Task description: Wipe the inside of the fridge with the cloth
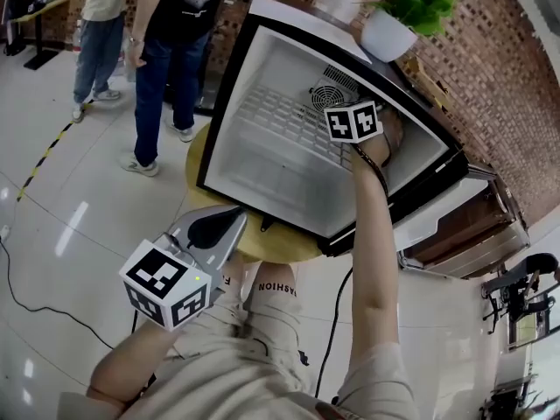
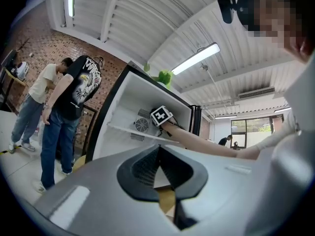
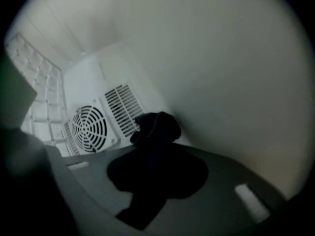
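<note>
Inside the fridge (image 1: 229, 86), above the wire shelf (image 1: 280, 116), the right gripper (image 3: 156, 156) is pinching a dark cloth (image 3: 156, 127) between nearly closed jaws. The bunched cloth is sitting right by the corner where the side wall meets the back panel; contact with the wall cannot be confirmed.
- Fan grille (image 3: 88, 127) and vent slots (image 3: 123, 107): lying just beside the cloth on the back panel.
- Left gripper (image 2: 158, 154): hovering outside, low before the fridge opening, its jaws fully together and gripping nothing.
- Round table (image 1: 262, 243): carrying the fridge.
- Potted plant (image 1: 398, 20): sitting on top of the fridge.
- Two people (image 1: 171, 51): standing on the tiled floor beside the fridge, well apart from both grippers.
- Brick wall (image 1: 490, 77): running behind.
</note>
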Demonstrator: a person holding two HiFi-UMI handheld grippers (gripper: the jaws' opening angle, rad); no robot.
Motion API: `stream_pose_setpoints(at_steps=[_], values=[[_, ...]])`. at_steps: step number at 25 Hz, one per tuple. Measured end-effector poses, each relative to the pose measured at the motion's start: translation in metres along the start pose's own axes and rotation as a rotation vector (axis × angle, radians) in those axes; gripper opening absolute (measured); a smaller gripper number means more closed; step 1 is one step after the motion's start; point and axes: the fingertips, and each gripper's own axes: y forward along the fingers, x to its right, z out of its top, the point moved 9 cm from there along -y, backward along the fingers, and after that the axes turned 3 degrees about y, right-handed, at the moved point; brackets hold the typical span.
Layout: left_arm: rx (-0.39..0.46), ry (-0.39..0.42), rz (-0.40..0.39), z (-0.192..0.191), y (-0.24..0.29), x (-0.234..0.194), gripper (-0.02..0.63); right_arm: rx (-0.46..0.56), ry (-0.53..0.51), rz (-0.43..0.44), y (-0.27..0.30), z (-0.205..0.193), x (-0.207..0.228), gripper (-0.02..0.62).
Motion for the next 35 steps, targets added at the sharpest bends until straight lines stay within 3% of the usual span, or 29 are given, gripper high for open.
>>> stream_pose_setpoints(at_steps=[2, 4, 6, 9, 12, 15, 20, 22, 26, 29, 33, 35], values=[[-0.007, -0.007, -0.014, -0.004, 0.003, 0.004, 0.003, -0.076, -0.071, -0.035, 0.002, -0.007, 0.004, 0.075], [-0.017, -0.009, -0.027, -0.004, 0.007, 0.009, 0.003, -0.087, -0.07, -0.007, 0.001, -0.009, 0.008, 0.075], [-0.025, -0.003, -0.034, -0.002, 0.01, 0.012, 0.003, -0.008, -0.001, 0.058, -0.014, -0.003, 0.012, 0.077], [-0.012, 0.013, -0.019, -0.001, 0.007, 0.009, 0.003, 0.198, 0.053, 0.157, -0.049, 0.038, -0.004, 0.077], [-0.004, 0.006, -0.004, -0.006, 0.002, 0.0, 0.003, 0.324, -0.015, 0.261, -0.064, 0.091, -0.054, 0.077], [0.0, -0.002, 0.005, -0.008, -0.003, -0.001, 0.003, 0.367, -0.068, 0.342, -0.055, 0.122, -0.103, 0.077], [0.006, 0.0, 0.008, -0.005, -0.006, -0.004, 0.003, 0.287, -0.105, 0.347, -0.026, 0.132, -0.121, 0.077], [0.005, -0.001, 0.003, -0.005, -0.005, -0.004, 0.003, 0.236, -0.113, 0.305, -0.022, 0.112, -0.105, 0.075], [-0.009, -0.007, -0.012, -0.007, 0.001, 0.0, 0.003, 0.171, -0.022, 0.238, -0.016, 0.061, -0.05, 0.072], [-0.019, -0.01, -0.033, -0.009, 0.006, 0.007, 0.003, 0.052, 0.002, 0.185, -0.003, 0.017, -0.013, 0.072], [-0.021, -0.01, -0.052, -0.01, 0.007, 0.014, 0.003, -0.116, -0.145, 0.173, 0.003, -0.027, -0.011, 0.074], [-0.02, -0.008, -0.056, -0.01, 0.007, 0.016, 0.003, -0.11, -0.177, 0.21, -0.006, -0.027, -0.018, 0.075]])
